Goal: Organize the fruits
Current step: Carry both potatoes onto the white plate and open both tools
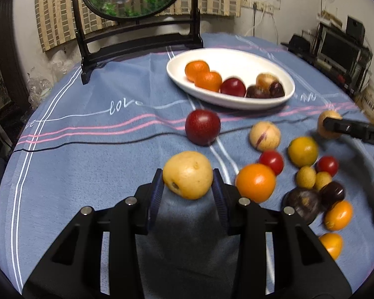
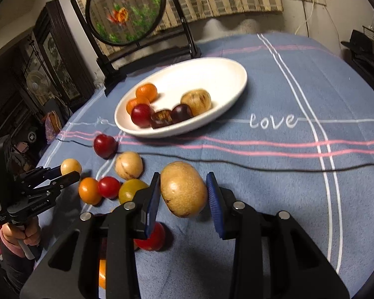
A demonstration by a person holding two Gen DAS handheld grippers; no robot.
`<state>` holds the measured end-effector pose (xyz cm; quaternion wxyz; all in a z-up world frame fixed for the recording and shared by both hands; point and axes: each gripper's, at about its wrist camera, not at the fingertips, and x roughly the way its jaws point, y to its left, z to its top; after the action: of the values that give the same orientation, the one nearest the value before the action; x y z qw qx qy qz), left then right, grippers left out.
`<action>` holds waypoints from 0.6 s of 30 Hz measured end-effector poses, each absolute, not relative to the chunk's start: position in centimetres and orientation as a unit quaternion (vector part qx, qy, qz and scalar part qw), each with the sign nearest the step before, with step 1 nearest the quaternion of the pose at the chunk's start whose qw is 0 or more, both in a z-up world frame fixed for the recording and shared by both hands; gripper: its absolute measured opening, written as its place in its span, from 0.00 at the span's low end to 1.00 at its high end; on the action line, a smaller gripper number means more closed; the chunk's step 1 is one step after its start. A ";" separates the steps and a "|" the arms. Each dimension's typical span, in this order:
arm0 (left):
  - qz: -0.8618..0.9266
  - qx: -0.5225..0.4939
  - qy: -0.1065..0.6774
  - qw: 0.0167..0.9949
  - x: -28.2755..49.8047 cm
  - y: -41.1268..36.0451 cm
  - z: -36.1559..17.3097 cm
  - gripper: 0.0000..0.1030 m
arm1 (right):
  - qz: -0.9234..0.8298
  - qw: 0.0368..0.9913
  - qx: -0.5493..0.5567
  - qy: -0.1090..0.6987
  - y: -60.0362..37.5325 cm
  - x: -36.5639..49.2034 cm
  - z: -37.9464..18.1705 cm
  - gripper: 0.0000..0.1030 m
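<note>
A white oval plate (image 1: 249, 57) (image 2: 227, 74) stands at the back of the blue cloth with two oranges, a red plum and some dark and tan fruits in it. My left gripper (image 1: 188, 186) is shut on a round yellow fruit (image 1: 187, 174), which also shows in the right wrist view (image 2: 71, 165). My right gripper (image 2: 184, 194) has its jaws around a tan oval fruit (image 2: 183, 189), touching it on the left with a small gap on the right; this fruit also shows in the left wrist view (image 1: 329, 124). Loose fruits lie between them.
On the cloth lie a red plum (image 1: 202, 126), a striped tan fruit (image 1: 264, 135), oranges (image 1: 255, 182), cherry tomatoes (image 1: 271, 161), a yellow-green citrus (image 1: 303, 150) and dark fruits (image 1: 303, 203). A round mirror stand (image 1: 137, 25) rises behind the plate.
</note>
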<state>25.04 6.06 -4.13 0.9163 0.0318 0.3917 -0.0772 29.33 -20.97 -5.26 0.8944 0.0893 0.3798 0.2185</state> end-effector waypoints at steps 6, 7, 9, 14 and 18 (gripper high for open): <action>-0.081 0.025 0.363 0.928 26.2 5.3 -1.3 0.38 | 0.232 0.903 0.125 0.339 -21.0 30.4 -4.0 0.36; -0.085 0.025 0.361 0.929 26.6 5.1 -0.8 0.38 | 0.231 0.904 0.128 0.336 -20.8 30.7 -3.9 0.36; -0.100 0.019 0.355 0.929 27.8 4.5 0.3 0.38 | 0.230 0.906 0.138 0.327 -20.6 31.7 -3.3 0.36; -0.124 0.032 0.337 0.933 31.9 1.9 2.3 0.38 | 0.210 0.922 0.132 0.296 -19.5 34.7 -2.2 0.36; -0.139 0.035 0.350 0.926 36.4 -0.7 2.2 0.38 | 0.175 0.937 0.120 0.279 -18.6 37.6 -2.2 0.36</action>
<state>36.45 -0.71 2.20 0.9258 0.0354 0.3496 -0.1394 37.64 -18.60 -2.17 0.9365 0.1204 0.2790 0.1748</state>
